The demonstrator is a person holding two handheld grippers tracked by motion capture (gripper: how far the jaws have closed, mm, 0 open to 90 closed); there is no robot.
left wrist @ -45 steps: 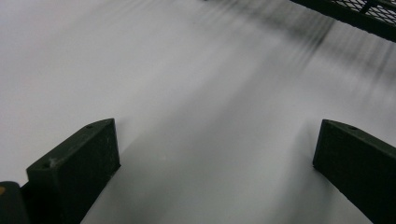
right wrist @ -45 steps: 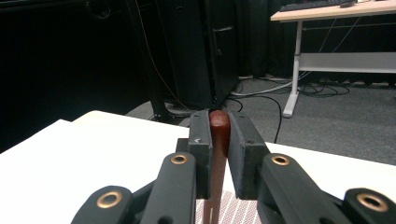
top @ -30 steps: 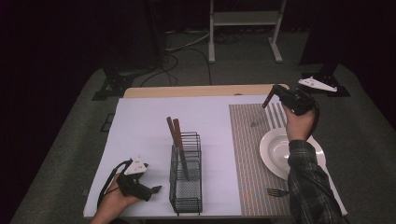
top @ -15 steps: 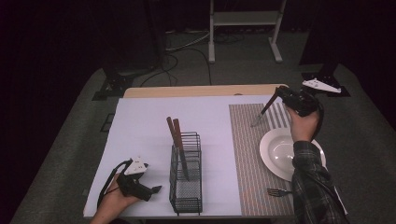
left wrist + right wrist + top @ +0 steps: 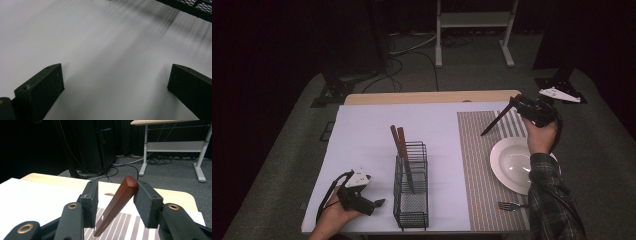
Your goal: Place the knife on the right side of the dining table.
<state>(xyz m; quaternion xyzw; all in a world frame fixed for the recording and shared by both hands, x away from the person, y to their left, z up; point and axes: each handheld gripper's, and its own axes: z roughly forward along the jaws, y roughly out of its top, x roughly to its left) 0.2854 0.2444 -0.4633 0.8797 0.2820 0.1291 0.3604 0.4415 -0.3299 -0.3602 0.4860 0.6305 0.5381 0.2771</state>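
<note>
Wooden table (image 5: 432, 97), white sheet (image 5: 377, 130) over it, striped placemat (image 5: 477, 150), wire basket (image 5: 412, 190), white plate (image 5: 512, 160), fork (image 5: 511, 205)

Wooden-handled knife (image 5: 498, 118), tilted, blade down over striped placemat (image 5: 479, 165)

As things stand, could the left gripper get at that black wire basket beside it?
Probably yes. The left gripper rests on the white sheet with its jaws open and pointing toward the wire basket, which stands just beside it. Nothing lies between them.
</note>
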